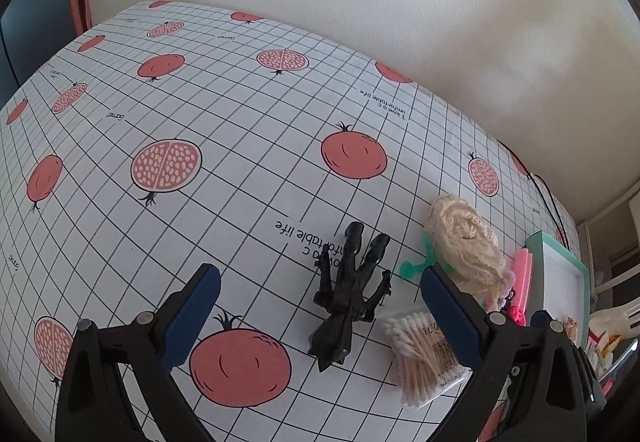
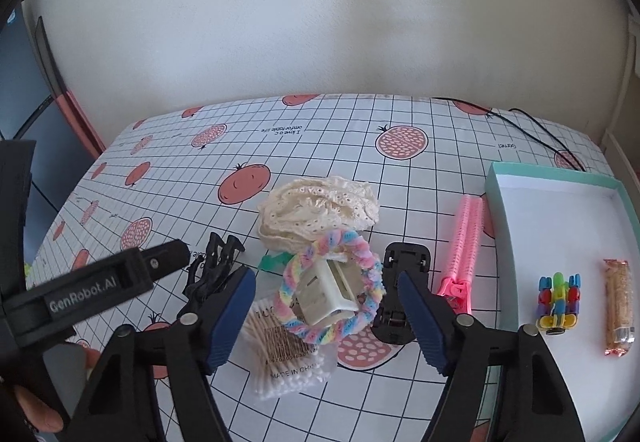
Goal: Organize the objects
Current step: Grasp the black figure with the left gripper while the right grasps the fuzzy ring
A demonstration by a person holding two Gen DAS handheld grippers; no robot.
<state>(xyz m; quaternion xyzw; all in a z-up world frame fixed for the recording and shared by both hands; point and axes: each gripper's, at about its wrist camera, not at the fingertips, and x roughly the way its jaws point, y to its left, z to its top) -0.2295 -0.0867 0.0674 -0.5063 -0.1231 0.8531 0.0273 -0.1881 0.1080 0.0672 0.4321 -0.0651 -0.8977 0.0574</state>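
Observation:
My left gripper is open and empty above a black toy figure lying on the pomegranate tablecloth. A bag of cotton swabs lies by its right finger. My right gripper is open and empty; between its fingers lie a rainbow scrunchie and a cream hair claw on the swab bag. A cream lace roll, a black clip and a pink zipper lie beyond. The teal box at right holds a colourful toy and a snack bar.
The left gripper's body reaches in from the left in the right wrist view. A green plastic piece lies by the lace roll. A black cable runs along the table's far right. A white wall stands behind the table.

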